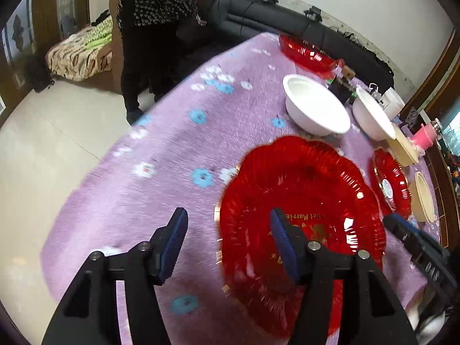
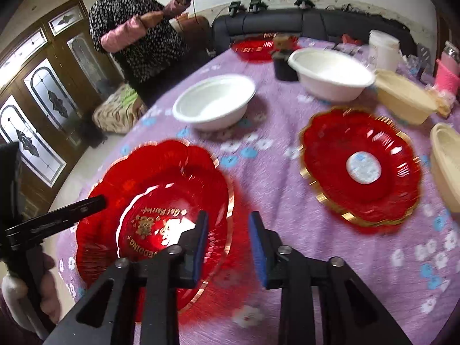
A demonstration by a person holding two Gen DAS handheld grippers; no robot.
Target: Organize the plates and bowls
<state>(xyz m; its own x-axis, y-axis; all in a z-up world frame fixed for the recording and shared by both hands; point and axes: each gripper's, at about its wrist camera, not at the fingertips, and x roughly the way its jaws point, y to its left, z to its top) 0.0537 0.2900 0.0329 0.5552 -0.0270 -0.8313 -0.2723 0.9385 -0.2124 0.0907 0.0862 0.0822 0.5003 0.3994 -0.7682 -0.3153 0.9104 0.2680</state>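
A large red plate with gold lettering (image 1: 302, 198) lies on the purple cloth near the table's front edge; it also shows in the right wrist view (image 2: 161, 184). My left gripper (image 1: 228, 224) is open, its right finger over the plate's left part, its left finger over bare cloth. My right gripper (image 2: 228, 227) is open and straddles the plate's right rim. A second red plate (image 2: 359, 166) lies to the right. Two white bowls (image 2: 214, 102) (image 2: 330, 74) and two cream bowls (image 2: 402, 97) (image 2: 447, 161) stand behind. A third red plate (image 2: 256, 47) is at the far edge.
A person in a patterned top (image 2: 135, 34) stands beyond the table's far left. A black sofa (image 2: 302, 23) runs behind the table. A white jar (image 2: 383, 47), a pink cup (image 2: 447, 76) and a dark box (image 2: 284, 66) stand at the back.
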